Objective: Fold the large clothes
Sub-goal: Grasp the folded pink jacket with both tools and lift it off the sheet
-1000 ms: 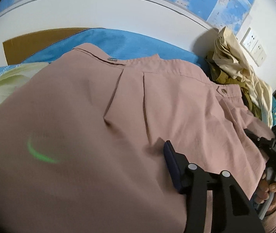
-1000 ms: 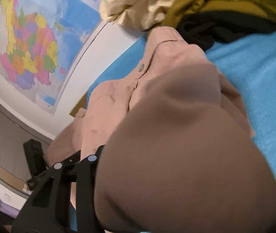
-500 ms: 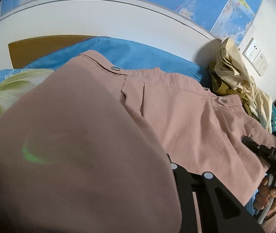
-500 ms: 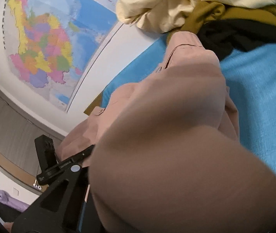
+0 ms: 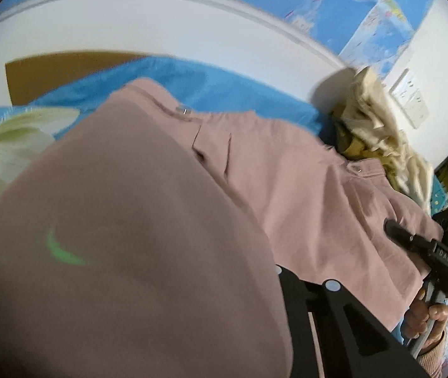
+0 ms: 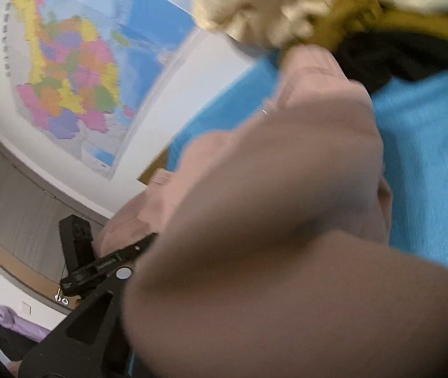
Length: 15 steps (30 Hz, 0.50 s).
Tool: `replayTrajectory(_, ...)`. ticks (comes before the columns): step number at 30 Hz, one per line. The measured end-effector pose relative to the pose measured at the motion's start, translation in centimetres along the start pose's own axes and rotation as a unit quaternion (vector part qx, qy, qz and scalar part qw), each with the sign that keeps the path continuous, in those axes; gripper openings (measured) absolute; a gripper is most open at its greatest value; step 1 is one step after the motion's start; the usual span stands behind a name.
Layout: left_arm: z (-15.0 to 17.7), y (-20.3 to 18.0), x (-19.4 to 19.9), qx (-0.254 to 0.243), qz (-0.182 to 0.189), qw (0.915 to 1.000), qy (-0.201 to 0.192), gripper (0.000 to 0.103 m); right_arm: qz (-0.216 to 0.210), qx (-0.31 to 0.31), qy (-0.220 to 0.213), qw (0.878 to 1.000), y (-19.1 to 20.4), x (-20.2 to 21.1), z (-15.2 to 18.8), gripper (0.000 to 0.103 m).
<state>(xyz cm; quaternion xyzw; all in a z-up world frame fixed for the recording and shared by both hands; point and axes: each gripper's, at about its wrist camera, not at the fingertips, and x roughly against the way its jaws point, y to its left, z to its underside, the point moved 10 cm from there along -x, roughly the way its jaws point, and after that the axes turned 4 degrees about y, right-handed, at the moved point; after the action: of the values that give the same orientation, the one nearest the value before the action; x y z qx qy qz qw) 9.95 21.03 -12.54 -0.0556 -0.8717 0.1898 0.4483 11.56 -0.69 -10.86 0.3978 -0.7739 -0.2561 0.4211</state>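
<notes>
Your left gripper (image 5: pixel 282 275) is closing its jaws on the near edge of the pink garment (image 5: pixel 290 170); cloth bulges up over them and hides one finger, so the pinch looks taken, though you cannot see the pads themselves. Your right gripper (image 6: pixel 148 252) is closing too, with pink cloth heaped between and over its jaws for the same reason: each hand takes one end of the same edge, so the hem can lift evenly. In the left view the right gripper (image 5: pixel 395 231) sits at the far right end of that edge, well apart from the left one.

The garment lies spread across the blue bed cover (image 5: pixel 246 94), its buttoned band toward the white wall (image 5: pixel 161 28), which leaves room to carry the near edge over toward it. A heap of cream and olive clothes (image 5: pixel 375 126) waits beside it in the corner, clear of the fold.
</notes>
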Motion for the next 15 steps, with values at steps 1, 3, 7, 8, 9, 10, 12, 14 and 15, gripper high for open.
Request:
replayTrajectory(1, -0.3, -0.2, 0.5, -0.002, 0.003, 1.0000, -0.004, 0.014, -0.002, 0.012, -0.004, 1.000, 0.9, 0.4, -0.4, 0.013)
replayTrajectory(3, -1.0, -0.7, 1.7, -0.007, 0.010, 0.9998, -0.014, 0.014, -0.005, 0.028, -0.012, 1.000, 2.4, 1.1, -1.2, 0.013)
replayTrajectory(7, -2.6, -1.2, 4.0, -0.021, 0.008, 0.9991, -0.036, 0.014, -0.018, 0.055, -0.021, 0.998, 5.3, 1.7, -2.5, 0.013)
replayTrajectory(8, -3.3, -1.2, 4.8, -0.022, 0.007, 0.9988, -0.044, 0.014, -0.018, 0.063, -0.022, 0.998, 6.0, 1.6, -2.8, 0.013)
replayTrajectory(9, -3.7, -1.2, 5.4, -0.023, 0.007, 0.9985, -0.050, 0.014, -0.018, 0.070, -0.023, 0.997, 6.6, 1.6, -3.1, 0.013)
replayTrajectory(10, -4.2, -1.1, 5.9, -0.022, 0.005, 0.9982, -0.055, 0.014, -0.022, 0.079, -0.023, 0.996, 7.6, 1.4, -3.4, 0.013)
replayTrajectory(12, -5.2, -0.8, 7.2, -0.023, 0.002, 0.9974, -0.068, 0.014, -0.024, 0.094, -0.025, 0.995, 8.9, 1.2, -4.0, 0.013)
replayTrajectory(14, -6.0, -0.5, 8.2, -0.026, -0.006, 0.9966, -0.078, 0.014, -0.031, 0.102, -0.023, 0.994, 10.1, 0.7, -4.5, 0.013)
replayTrajectory(15, -6.4, -0.3, 8.7, -0.028, -0.009, 0.9961, -0.083, 0.014, -0.031, 0.110, -0.024, 0.993, 10.8, 0.3, -4.9, 0.013)
